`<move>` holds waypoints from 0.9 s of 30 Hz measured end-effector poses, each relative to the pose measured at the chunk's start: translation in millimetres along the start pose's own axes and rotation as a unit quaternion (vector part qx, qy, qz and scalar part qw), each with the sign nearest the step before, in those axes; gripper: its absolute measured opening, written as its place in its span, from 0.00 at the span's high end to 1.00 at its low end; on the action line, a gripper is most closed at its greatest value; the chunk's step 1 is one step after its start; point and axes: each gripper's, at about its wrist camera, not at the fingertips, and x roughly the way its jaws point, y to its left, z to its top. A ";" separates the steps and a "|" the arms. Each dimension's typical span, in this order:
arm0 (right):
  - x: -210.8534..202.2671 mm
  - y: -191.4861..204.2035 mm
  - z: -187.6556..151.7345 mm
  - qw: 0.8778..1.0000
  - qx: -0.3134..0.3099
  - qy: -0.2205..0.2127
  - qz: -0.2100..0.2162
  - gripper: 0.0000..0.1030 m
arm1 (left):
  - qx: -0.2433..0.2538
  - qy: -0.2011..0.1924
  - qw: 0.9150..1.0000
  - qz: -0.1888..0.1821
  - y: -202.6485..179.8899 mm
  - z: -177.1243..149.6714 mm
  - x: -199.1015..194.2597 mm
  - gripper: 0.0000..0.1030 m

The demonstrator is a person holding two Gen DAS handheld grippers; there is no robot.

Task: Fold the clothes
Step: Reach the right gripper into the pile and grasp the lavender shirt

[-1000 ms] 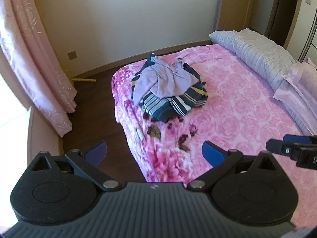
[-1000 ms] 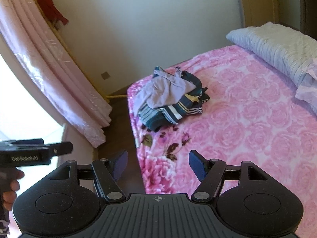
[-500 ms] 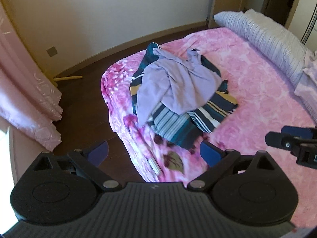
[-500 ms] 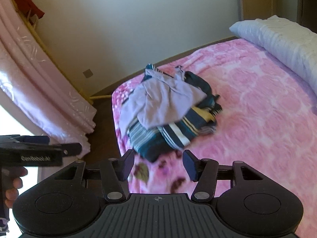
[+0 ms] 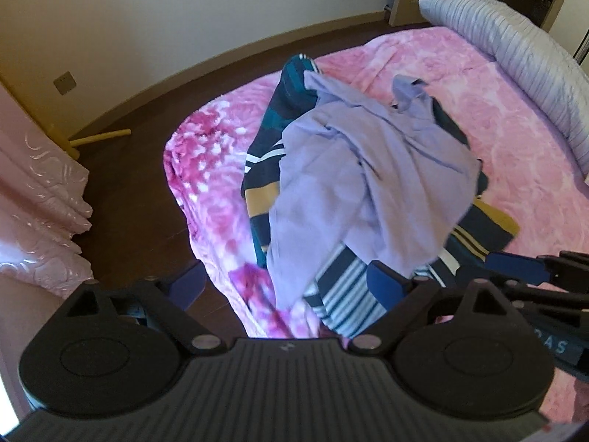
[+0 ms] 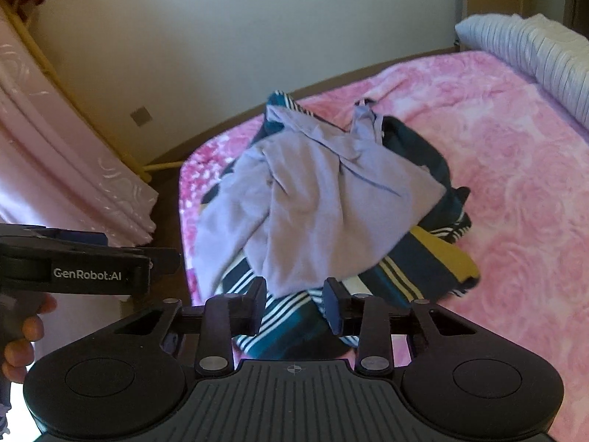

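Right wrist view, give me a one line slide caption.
Open right gripper nears a crumpled lilac shirt atop a striped garment on a pink bed.

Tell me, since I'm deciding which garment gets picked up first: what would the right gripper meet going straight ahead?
Most likely the lavender shirt; its lower edge hangs between the right gripper fingers, atop the striped garment. Depth is unclear.

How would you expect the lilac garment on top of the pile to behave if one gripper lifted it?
The lilac garment lies crumpled in soft folds, so it will probably drape limply. It overlaps the striped garment, so that may drag along.
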 end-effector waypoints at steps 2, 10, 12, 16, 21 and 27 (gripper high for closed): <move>18.1 -6.0 4.2 1.000 0.011 0.008 -0.005 0.69 | 0.000 0.010 1.000 -0.001 2.3 6.8 15.7 0.11; 75.5 -27.7 17.8 0.998 0.047 0.029 -0.023 0.69 | 0.009 0.038 0.999 -0.012 5.7 22.9 62.9 0.11; 83.4 -28.4 19.1 0.998 0.051 0.029 -0.018 0.75 | 0.010 0.041 0.999 -0.013 6.8 25.3 67.8 0.11; 80.4 -19.8 21.5 1.000 0.014 0.014 -0.018 1.00 | 0.014 0.040 0.999 -0.014 9.2 29.9 66.4 0.11; 36.8 -14.5 26.9 0.999 0.016 -0.051 -0.008 1.00 | 0.014 0.028 0.999 -0.017 11.4 36.9 47.8 0.11; -46.4 -16.4 37.3 0.987 0.052 -0.150 -0.006 1.00 | 0.027 -0.004 0.999 -0.029 2.7 43.2 6.1 0.11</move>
